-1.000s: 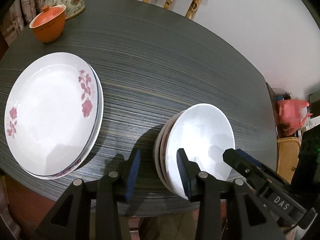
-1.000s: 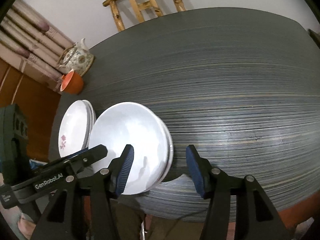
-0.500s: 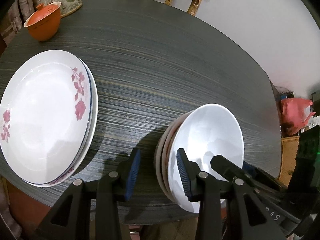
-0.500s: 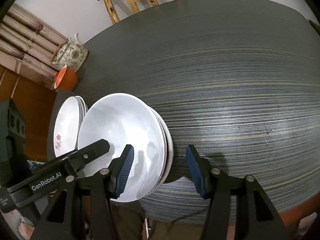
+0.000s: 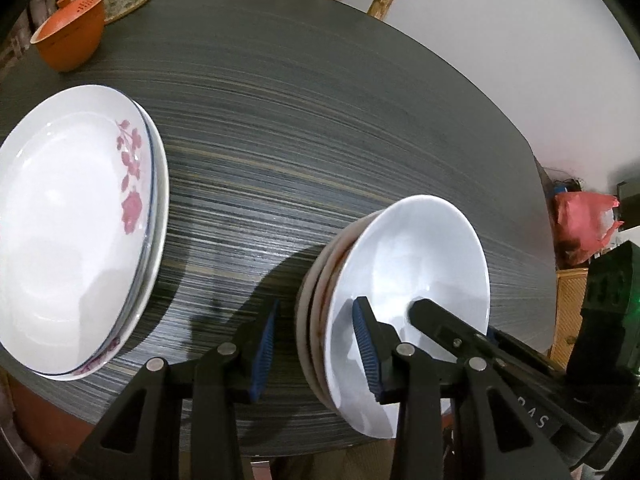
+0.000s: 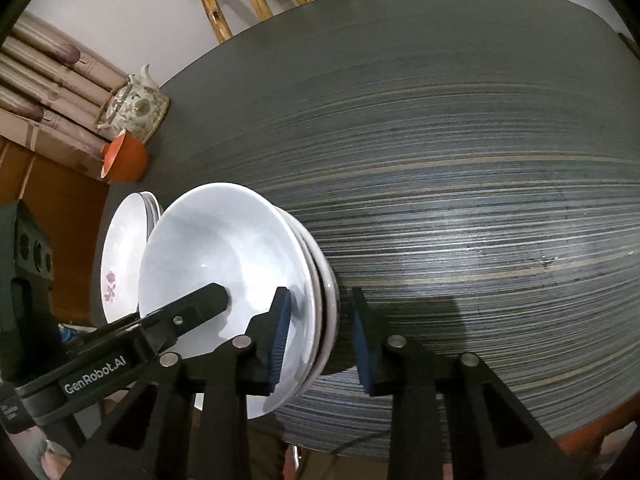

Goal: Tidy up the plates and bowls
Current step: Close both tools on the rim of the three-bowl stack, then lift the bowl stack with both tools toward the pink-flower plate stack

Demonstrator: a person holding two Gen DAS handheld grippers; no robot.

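Dark striped surface (image 5: 320, 128) holds stacked plain white bowls (image 5: 408, 280) near its front edge, rim straddled by both spread claws: left claw (image 5: 316, 350), right claw (image 6: 320, 340). Left claw reads "GenRobot.AI".

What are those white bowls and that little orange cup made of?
The bowls look like glazed ceramic or porcelain: glossy white, soft highlights, thin rims. The orange cup looks like matte, unglazed clay, though plastic can't be ruled out.
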